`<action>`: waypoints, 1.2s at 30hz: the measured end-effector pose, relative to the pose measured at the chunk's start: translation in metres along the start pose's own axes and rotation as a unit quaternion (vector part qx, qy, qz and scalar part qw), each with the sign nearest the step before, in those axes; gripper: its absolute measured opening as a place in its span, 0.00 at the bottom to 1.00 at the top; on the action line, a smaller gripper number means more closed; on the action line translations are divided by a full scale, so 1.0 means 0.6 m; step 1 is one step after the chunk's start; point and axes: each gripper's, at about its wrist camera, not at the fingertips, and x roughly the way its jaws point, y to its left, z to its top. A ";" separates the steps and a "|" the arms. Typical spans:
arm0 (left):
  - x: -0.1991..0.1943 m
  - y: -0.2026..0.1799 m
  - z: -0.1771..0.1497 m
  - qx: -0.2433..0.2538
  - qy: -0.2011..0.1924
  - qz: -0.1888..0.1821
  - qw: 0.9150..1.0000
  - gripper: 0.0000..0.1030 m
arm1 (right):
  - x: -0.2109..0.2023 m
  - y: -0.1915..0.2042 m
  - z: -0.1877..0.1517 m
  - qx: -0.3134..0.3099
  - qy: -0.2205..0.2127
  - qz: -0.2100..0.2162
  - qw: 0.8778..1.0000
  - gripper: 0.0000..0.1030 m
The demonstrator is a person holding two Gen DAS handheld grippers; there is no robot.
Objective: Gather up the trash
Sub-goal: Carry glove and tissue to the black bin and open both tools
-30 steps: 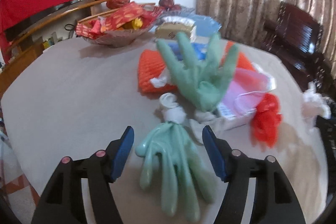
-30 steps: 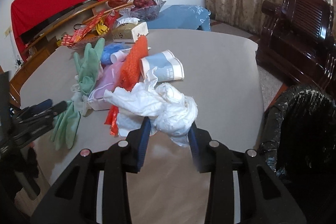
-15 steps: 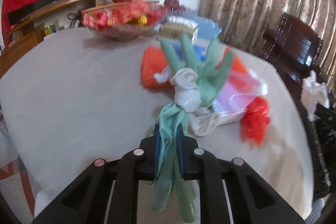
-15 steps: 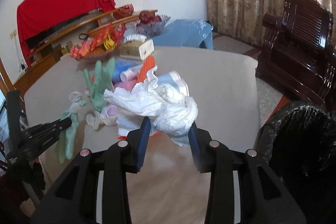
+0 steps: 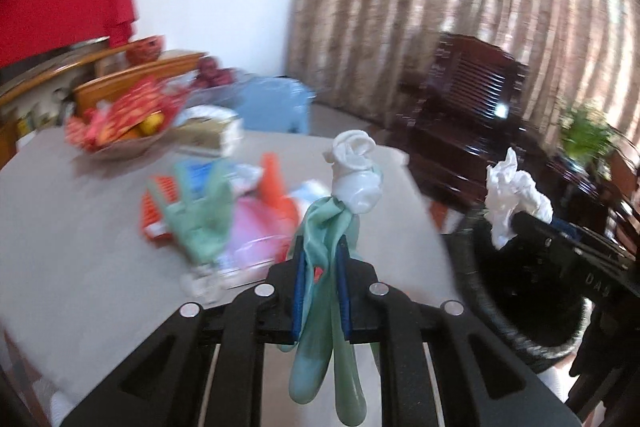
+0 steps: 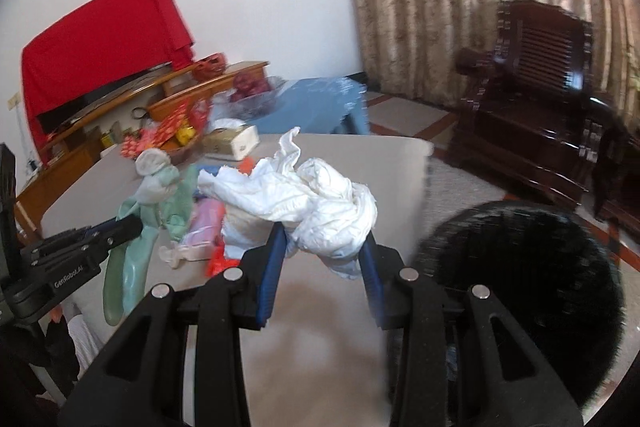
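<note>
Green glove [image 5: 320, 291], white cuff uppermost, pinched in your left gripper [image 5: 320, 297] above the table [image 5: 80, 247]. White crumpled tissue [image 6: 316, 203] clamped in your right gripper [image 6: 320, 267]. Black-lined bin [image 6: 520, 267] beside the table's edge; remaining litter [image 5: 224, 219] heaped mid-table.

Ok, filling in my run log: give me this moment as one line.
left gripper: shut on green glove | right gripper: shut on white tissue wad | black bin: beside table, nothing dropped

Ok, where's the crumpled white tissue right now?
The crumpled white tissue is clamped in the right tool, held above the table edge, left of the black trash bag.
</note>
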 end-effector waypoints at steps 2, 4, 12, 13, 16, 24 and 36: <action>0.011 -0.039 0.004 0.015 0.000 -0.019 1.000 0.14 | -0.020 -0.029 -0.007 0.005 -0.004 -0.021 1.000 0.34; 0.021 -0.073 0.003 0.025 0.001 -0.038 0.999 0.14 | -0.034 -0.057 -0.014 0.013 -0.007 -0.040 0.999 0.34; 0.072 -0.218 0.008 0.068 0.011 -0.117 0.991 0.14 | -0.077 -0.180 -0.053 0.050 -0.008 -0.125 0.991 0.35; 0.075 -0.230 0.007 0.072 0.013 -0.122 0.990 0.14 | -0.077 -0.195 -0.059 0.054 -0.005 -0.135 0.989 0.35; 0.096 -0.277 0.005 0.084 0.022 -0.146 0.986 0.14 | -0.076 -0.230 -0.079 0.062 0.004 -0.159 0.985 0.35; 0.158 -0.374 -0.005 0.104 0.063 -0.204 0.971 0.30 | -0.060 -0.306 -0.132 0.091 0.041 -0.219 0.971 0.56; 0.107 -0.276 0.017 0.102 0.000 -0.133 0.986 0.76 | -0.066 -0.268 -0.117 0.108 -0.003 -0.193 0.975 0.93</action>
